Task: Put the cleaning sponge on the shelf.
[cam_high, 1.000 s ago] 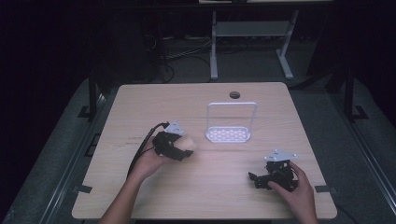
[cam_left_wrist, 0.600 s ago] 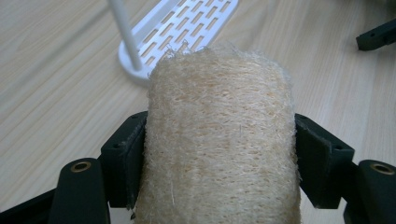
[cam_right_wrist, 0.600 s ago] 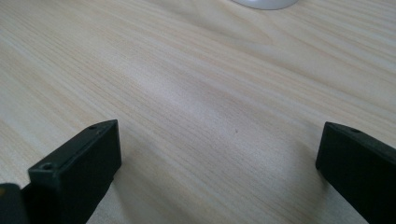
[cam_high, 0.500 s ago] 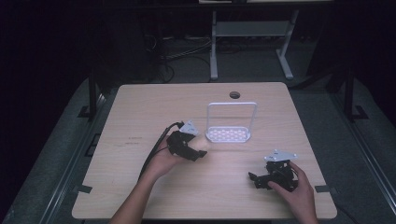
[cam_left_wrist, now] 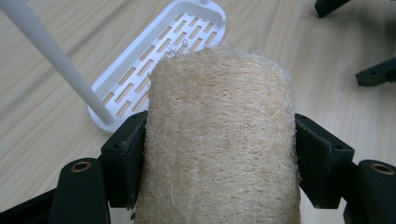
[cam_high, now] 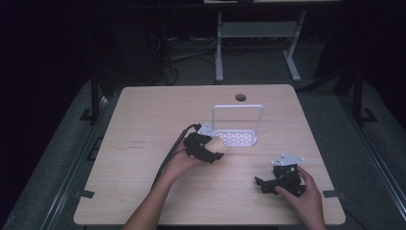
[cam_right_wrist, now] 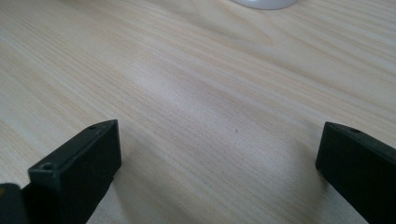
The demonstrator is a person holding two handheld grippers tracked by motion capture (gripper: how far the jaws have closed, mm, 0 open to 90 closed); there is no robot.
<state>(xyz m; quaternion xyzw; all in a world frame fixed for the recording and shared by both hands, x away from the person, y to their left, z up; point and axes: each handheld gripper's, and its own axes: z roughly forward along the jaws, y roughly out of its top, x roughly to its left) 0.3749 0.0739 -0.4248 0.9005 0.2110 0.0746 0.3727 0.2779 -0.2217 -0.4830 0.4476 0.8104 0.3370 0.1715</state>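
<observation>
Loofah (cam_left_wrist: 219,140) clamped in left claw (cam_high: 210,151) beside rack (cam_left_wrist: 154,60); right claw (cam_right_wrist: 219,172) apart.

The black two-jaw left gripper (cam_high: 210,152), held in the left hand (cam_high: 184,164) at the middle of the high view, was clamped, its forearm reaching up from the bottom edge. The black right gripper (cam_high: 272,183) sat at lower right, jaws spread wide.

black jaws, grey plates, bare forearms
</observation>
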